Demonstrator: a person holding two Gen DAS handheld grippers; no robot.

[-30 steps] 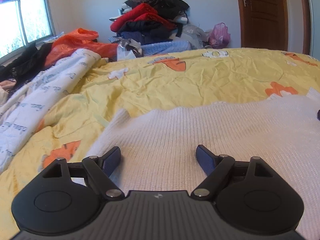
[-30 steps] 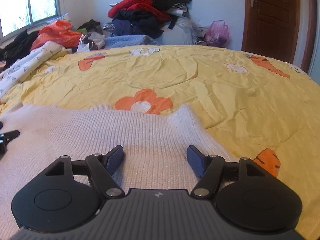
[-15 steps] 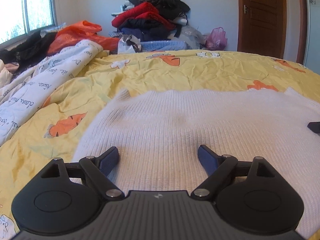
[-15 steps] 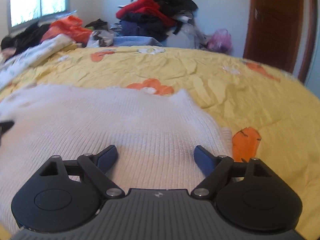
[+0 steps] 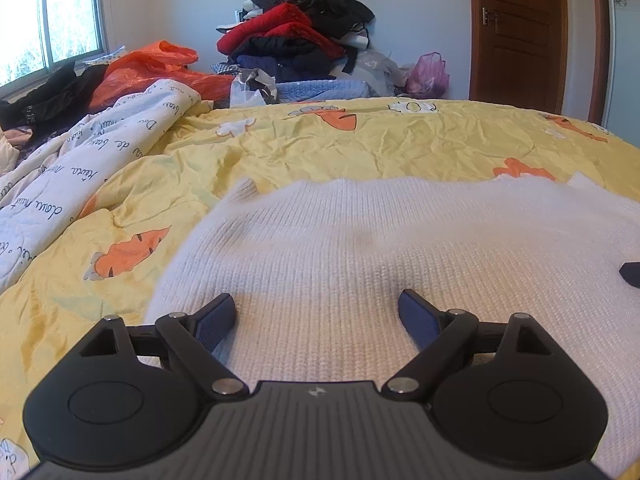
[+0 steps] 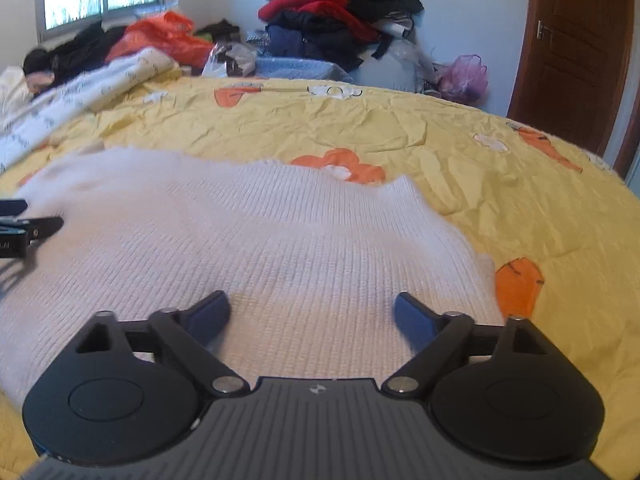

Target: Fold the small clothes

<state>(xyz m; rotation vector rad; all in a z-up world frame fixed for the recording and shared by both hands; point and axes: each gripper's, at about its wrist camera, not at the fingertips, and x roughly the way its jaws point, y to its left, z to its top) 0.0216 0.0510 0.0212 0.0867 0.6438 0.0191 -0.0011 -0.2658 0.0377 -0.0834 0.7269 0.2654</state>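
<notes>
A white ribbed knit garment [image 5: 380,248] [image 6: 248,240] lies spread flat on the yellow bedspread [image 5: 360,140] [image 6: 440,152]. My left gripper [image 5: 318,312] hovers over the garment's left part, its jaws opening wide with only flat knit below them and nothing gripped. Over the garment's right part, near its right edge, my right gripper [image 6: 310,312] also has its jaws opening, holding nothing. A fingertip of the right gripper [image 5: 631,274] shows at the right edge of the left wrist view; the left gripper's fingers [image 6: 30,226] show at the left edge of the right wrist view.
A white quilt with script print [image 5: 80,160] [image 6: 80,92] lies bunched at the bed's left. Behind the bed are an orange bag [image 5: 152,68], a tall heap of red and dark clothes [image 5: 296,36] [image 6: 340,12], a pink bag [image 5: 428,76] and a wooden door [image 5: 520,32].
Both grippers have opened wider and drawn back toward the near side, so more of the white garment shows ahead of them. The garment lies flat as before.
</notes>
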